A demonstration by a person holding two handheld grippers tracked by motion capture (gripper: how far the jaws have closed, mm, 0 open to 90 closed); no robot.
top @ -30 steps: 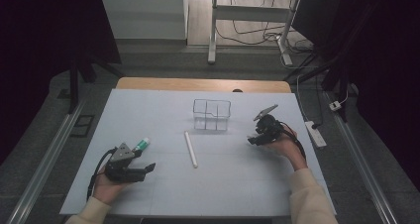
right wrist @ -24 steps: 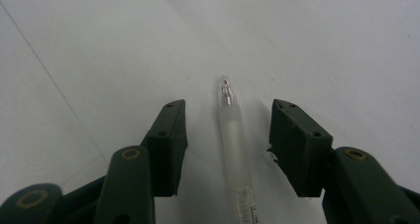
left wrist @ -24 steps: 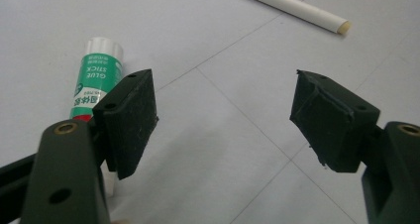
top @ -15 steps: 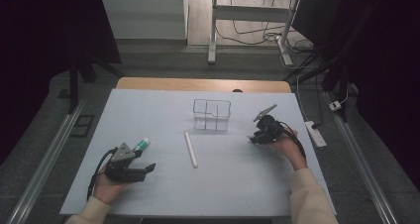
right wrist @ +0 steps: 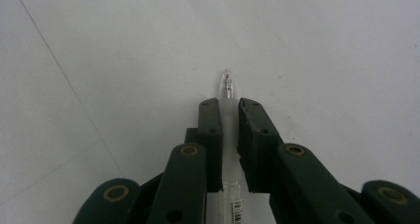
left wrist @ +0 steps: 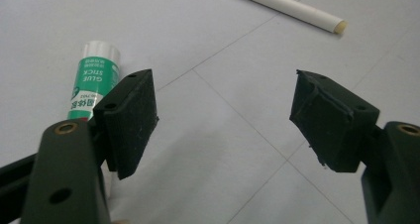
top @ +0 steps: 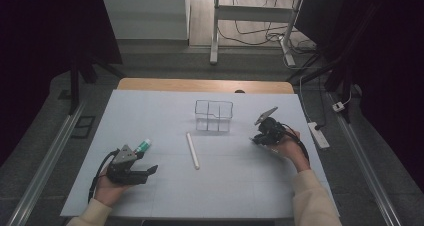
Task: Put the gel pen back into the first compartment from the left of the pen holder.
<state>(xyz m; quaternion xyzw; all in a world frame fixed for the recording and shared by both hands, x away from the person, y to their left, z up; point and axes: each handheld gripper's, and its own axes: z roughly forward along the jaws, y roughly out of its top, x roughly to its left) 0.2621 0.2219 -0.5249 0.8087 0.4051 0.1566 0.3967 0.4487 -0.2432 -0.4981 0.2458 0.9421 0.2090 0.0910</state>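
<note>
Nothing has shifted over the last second. Right hand-held gripper (right wrist: 228, 116) remains clamped on the pen (right wrist: 227, 87); left hand-held gripper (left wrist: 223, 120) stays apart beside the glue stick (left wrist: 93, 78). Organizer (top: 214, 115) awaits.

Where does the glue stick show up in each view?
High view: the glue stick lies left of centre, just beyond the left hand-held gripper.
Left gripper view: at left, partly behind the left jaw.
Right gripper view: not in it.
Shared landmark: the white tube.
</note>
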